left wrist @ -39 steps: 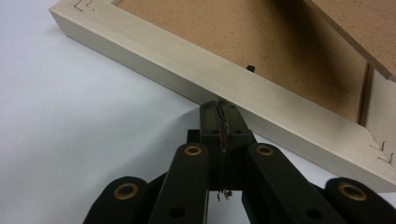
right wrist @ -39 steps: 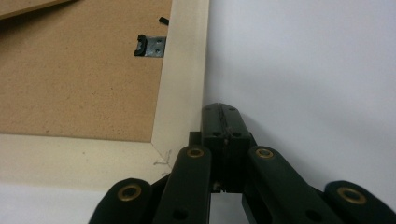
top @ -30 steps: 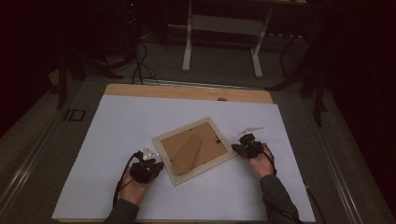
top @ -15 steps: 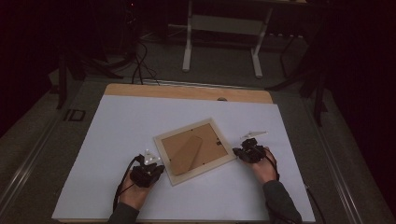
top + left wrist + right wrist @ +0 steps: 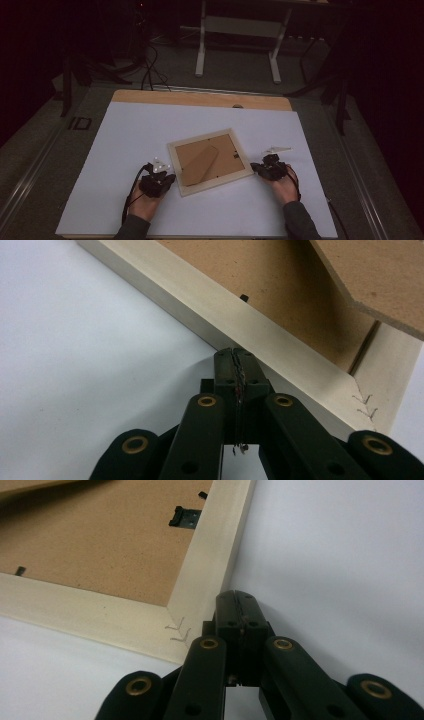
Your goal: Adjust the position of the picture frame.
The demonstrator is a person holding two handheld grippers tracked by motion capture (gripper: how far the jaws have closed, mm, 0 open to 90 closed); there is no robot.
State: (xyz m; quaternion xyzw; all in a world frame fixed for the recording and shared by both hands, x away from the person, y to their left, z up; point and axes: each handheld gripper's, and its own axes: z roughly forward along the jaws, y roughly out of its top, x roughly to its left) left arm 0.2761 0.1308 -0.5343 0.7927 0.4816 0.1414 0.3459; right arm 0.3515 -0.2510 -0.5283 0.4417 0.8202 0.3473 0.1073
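Looks like a lab or recording workspace, dim all round. A wooden counter (image 5: 200, 98) carries a plain white sheet (image 5: 150, 130) as work surface. At 12 o'clock a white metal desk frame (image 5: 237, 45) stands on grey carpet floor (image 5: 240, 75); loose black cables (image 5: 150, 70) trail at 11 o'clock. Dark stand legs (image 5: 340, 95) sit at 2 o'clock. No household furnishings; staged data-capture setup.

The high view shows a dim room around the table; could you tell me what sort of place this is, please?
Probably a lab or workshop set up for recording. A table with a white top stands on a dark floor, cables trail behind it, and the white legs of another stand rise beyond. A picture frame lies face down.
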